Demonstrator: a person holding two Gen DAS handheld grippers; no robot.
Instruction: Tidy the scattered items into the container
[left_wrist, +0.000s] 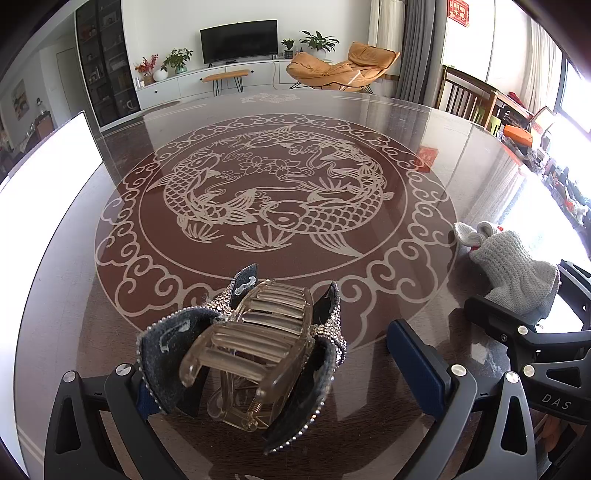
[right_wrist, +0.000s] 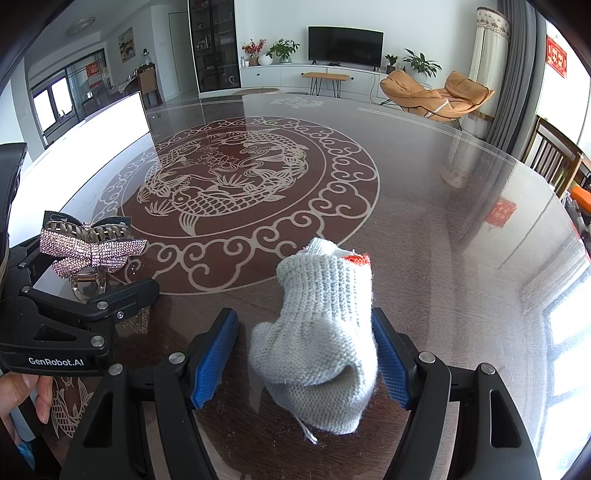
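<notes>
Straddling 2 items at once: each set of tongs is placed around its own object on the glossy patterned desk (left_wrist: 369, 110). The left tongs (left_wrist: 291, 369) are seen apart, with the hair claw clip (left_wrist: 251, 350) sitting between the fingers, crowded toward the left finger; the right blue pad (left_wrist: 417, 369) stands clear of it. Whether the left pad touches the clip's rhinestone bow cannot be told, as that pad is hidden behind it. The clip's long axis is judged to run forward and slightly right, roughly along the tongs, so closing would press on its 2 bow wings.

The right tongs (right_wrist: 306, 362) are also spread wide, with the grey knitted glove (right_wrist: 325, 332) lying between the pads. The glove's long axis is pointed away from the camera, cuff end nearest, orange-trimmed tip farthest. It is touching or nearly touching the right pad (right_wrist: 391, 369); a clear gap is left at the left pad (right_wrist: 214, 362). No clamping is shown.

Each item is nearest its own hand: clip to the left, glove to the right, the 2 tools side by side. A person's fingers (right_wrist: 33, 395) are seen on the left tool's handle. No container can be identified with certainty; a bright white slab (right_wrist: 92, 133) at the far left edge is overexposed.
</notes>
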